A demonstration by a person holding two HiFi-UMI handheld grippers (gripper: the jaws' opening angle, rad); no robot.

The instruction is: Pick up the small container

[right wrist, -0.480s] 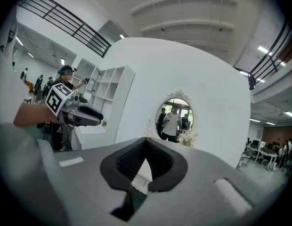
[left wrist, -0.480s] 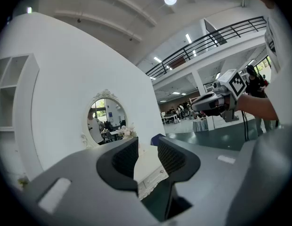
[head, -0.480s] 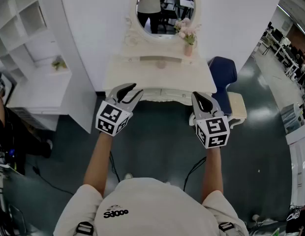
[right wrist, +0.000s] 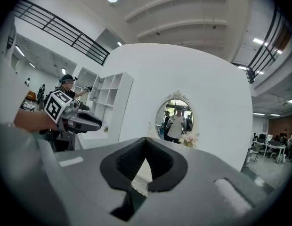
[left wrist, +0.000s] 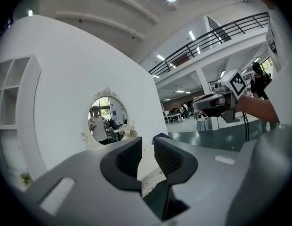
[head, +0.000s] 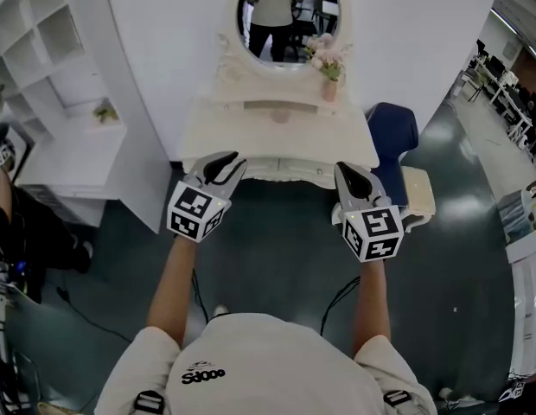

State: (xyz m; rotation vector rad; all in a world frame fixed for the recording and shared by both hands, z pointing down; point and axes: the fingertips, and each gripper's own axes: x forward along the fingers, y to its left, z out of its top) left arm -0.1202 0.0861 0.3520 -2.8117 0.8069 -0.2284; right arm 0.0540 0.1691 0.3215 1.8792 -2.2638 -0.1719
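A small pale pink container (head: 281, 115) sits on the white dressing table (head: 216, 132), near its middle, below the oval mirror (head: 285, 15). Both grippers hover over the dark floor just short of the table's front edge, well apart from the container. My left gripper (head: 221, 170) (left wrist: 147, 149) stands at the table's front left with a narrow gap between its jaws and nothing in it. My right gripper (head: 354, 180) (right wrist: 146, 142) is at the front right, its tips touching, empty. The container does not show in either gripper view.
A pink vase of flowers (head: 328, 83) stands at the table's back right. A blue chair (head: 393, 132) is to the table's right, and a white shelf unit (head: 43, 33) and a low white cabinet (head: 69, 158) are to its left. Cables trail on the floor.
Both grippers have barely moved. The table and mirror sit slightly higher in the head view.
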